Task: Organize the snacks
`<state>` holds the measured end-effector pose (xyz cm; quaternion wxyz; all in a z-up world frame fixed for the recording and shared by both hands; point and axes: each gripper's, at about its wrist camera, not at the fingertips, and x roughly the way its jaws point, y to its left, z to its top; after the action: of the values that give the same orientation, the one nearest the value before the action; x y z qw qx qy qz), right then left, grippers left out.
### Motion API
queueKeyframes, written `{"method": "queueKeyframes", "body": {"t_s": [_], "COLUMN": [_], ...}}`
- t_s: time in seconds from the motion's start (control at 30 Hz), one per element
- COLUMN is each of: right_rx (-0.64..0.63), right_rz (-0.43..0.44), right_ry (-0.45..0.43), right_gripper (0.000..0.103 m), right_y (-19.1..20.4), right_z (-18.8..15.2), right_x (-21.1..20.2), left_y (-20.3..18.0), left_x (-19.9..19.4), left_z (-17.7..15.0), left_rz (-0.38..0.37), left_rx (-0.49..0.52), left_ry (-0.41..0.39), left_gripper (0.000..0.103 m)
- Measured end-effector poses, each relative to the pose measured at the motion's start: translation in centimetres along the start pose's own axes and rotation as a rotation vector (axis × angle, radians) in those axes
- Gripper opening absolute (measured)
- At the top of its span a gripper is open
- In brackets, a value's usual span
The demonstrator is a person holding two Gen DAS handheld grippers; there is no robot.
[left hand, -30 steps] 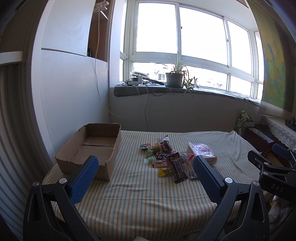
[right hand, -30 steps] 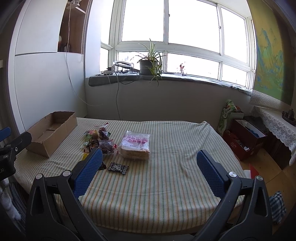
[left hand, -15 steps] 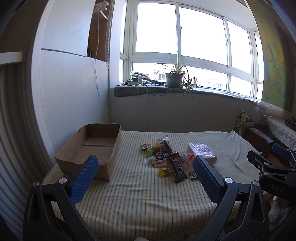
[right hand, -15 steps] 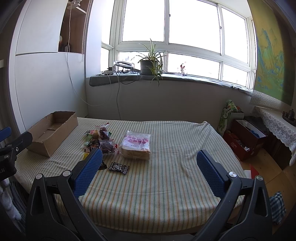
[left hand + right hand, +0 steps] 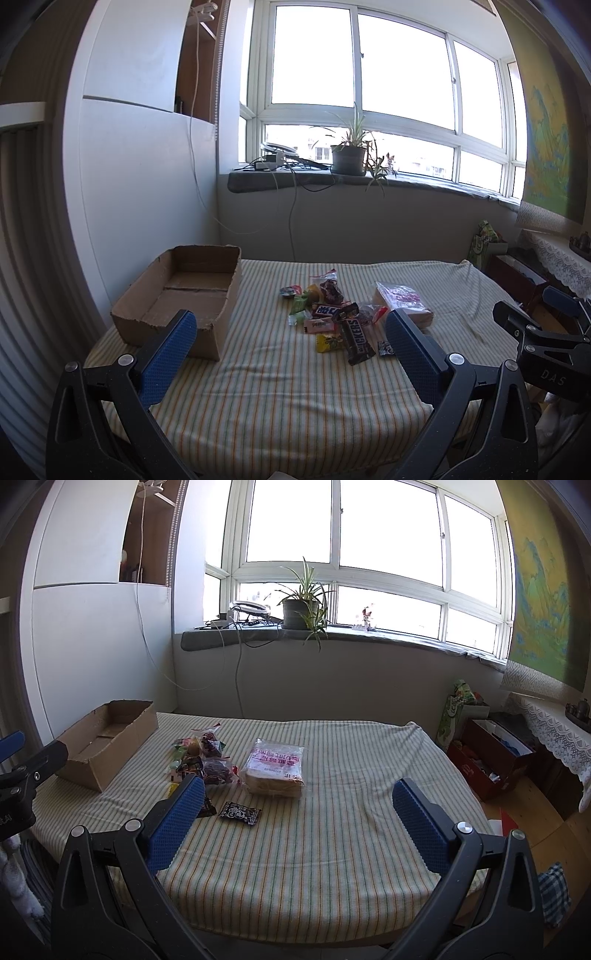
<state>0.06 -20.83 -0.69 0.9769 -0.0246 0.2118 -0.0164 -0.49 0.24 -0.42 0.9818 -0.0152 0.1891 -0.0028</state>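
Note:
A pile of small snacks [image 5: 332, 317] lies mid-table on the striped cloth, with a Snickers bar [image 5: 356, 341] at its front and a clear bag of bread [image 5: 402, 301] to its right. An empty cardboard box [image 5: 181, 295] stands at the table's left. My left gripper [image 5: 290, 334] is open and empty, held above the near table edge. In the right wrist view my right gripper [image 5: 297, 801] is open and empty, near the front edge. The bread bag [image 5: 276, 768], a small black packet [image 5: 239, 812], the snack pile [image 5: 201, 755] and the box [image 5: 107, 738] show there too.
The table [image 5: 351, 830] has a striped cloth. The wall is close behind the box. A windowsill with a potted plant [image 5: 349, 157] and cables runs behind. Boxes and bags [image 5: 487, 753] sit on the floor to the right. The right gripper's body [image 5: 543, 347] shows in the left wrist view.

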Motion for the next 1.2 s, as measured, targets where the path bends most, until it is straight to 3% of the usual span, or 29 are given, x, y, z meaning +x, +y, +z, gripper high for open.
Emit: {"method": "queueKeyframes", "body": {"t_s": [0.67, 0.77, 0.83, 0.9, 1.13, 1.2], "right_rx": [-0.006, -0.008, -0.005, -0.010, 0.025, 0.029], "right_rz": [0.031, 0.064, 0.096, 0.119, 0.190, 0.230], "right_ry": [0.035, 0.063, 0.082, 0.104, 0.188, 0.215], "right_gripper": [0.103, 0.092, 0.090, 0.081, 0.076, 0.070], "right_y": [-0.5, -0.8, -1.0, -1.0, -1.5, -1.3], "right_z": [-0.5, -0.8, -1.0, -1.2, -2.0, -2.2], "right_x": [1.9, 3.1, 4.0, 4.9, 8.4, 9.2], "left_y": [0.2, 0.4, 0.5, 0.5, 0.0, -0.2], "left_x": [1.9, 3.0, 3.9, 4.8, 7.4, 8.1], "left_z": [-0.5, -0.7, -0.9, -1.2, -2.2, -2.4], "left_rz": [-0.012, -0.030, -0.049, -0.064, -0.137, -0.157], "left_rx": [0.000, -0.010, -0.020, -0.024, -0.046, -0.055], "left_ry": [0.048, 0.074, 0.100, 0.123, 0.206, 0.229], "left_gripper": [0.102, 0.101, 0.096, 0.093, 0.081, 0.081]}}
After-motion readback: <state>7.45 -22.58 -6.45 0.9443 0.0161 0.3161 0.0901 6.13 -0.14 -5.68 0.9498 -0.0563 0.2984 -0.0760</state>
